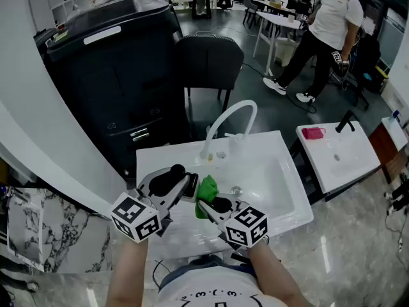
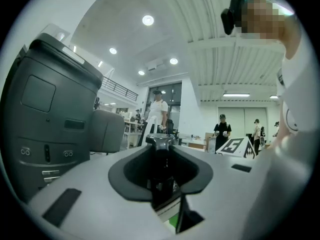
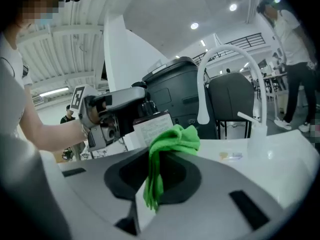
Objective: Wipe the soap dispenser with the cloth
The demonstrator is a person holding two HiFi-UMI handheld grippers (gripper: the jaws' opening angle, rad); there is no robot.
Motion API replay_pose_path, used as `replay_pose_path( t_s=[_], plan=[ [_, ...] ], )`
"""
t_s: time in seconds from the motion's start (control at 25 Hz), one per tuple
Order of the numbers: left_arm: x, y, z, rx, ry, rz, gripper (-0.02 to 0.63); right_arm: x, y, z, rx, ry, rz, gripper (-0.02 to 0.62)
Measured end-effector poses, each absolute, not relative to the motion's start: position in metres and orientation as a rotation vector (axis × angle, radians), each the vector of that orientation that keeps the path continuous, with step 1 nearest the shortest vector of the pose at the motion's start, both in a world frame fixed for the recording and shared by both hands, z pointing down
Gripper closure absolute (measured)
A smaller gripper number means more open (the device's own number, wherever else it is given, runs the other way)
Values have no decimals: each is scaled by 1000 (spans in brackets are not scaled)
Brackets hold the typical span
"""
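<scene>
Over the front left of the white sink (image 1: 284,200), my left gripper (image 1: 184,184) is shut on a dark soap dispenser (image 1: 191,186). In the left gripper view its black pump head (image 2: 159,143) stands between the jaws. The right gripper view shows its white label (image 3: 152,128), with the left gripper (image 3: 102,115) holding it level. My right gripper (image 1: 206,202) is shut on a green cloth (image 1: 206,188). The cloth (image 3: 171,143) bunches over the jaw tips and hangs down between them. It sits right beside the dispenser; whether they touch I cannot tell.
A white arched faucet (image 1: 231,115) rises at the back of the sink. A big black machine (image 1: 108,75) and a dark chair (image 1: 208,59) stand behind it. A second white sink (image 1: 339,155) is at the right. A person (image 1: 326,24) stands farther back.
</scene>
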State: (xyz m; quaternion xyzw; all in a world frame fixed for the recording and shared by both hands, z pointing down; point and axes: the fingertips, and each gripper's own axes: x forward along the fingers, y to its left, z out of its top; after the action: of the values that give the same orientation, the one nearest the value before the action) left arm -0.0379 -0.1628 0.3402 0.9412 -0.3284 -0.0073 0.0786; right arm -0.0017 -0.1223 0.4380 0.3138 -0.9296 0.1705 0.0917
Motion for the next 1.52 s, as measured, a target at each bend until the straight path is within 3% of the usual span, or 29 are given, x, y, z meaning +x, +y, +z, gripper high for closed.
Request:
replay_pose_path(
  t_s=[0.48, 0.64, 0.84, 1.08, 1.52],
  plan=[
    [-25, -136, 343, 3073, -926, 164, 500, 10, -124, 403, 1011, -2872, 520, 548],
    [-22, -123, 336, 3153, -853, 101, 500, 11, -128, 388, 1029, -2954, 586, 548],
    [-25, -117, 322, 3165, -804, -37, 500, 14, -136, 410, 1066, -2871, 649, 548],
    [-20, -111, 336, 3167, -769, 1, 500, 18, -139, 452, 1072, -2706, 835, 548],
    [6, -74, 410, 3357, -726, 390, 500, 48, -147, 458, 1138, -2706, 992, 548]
  ],
)
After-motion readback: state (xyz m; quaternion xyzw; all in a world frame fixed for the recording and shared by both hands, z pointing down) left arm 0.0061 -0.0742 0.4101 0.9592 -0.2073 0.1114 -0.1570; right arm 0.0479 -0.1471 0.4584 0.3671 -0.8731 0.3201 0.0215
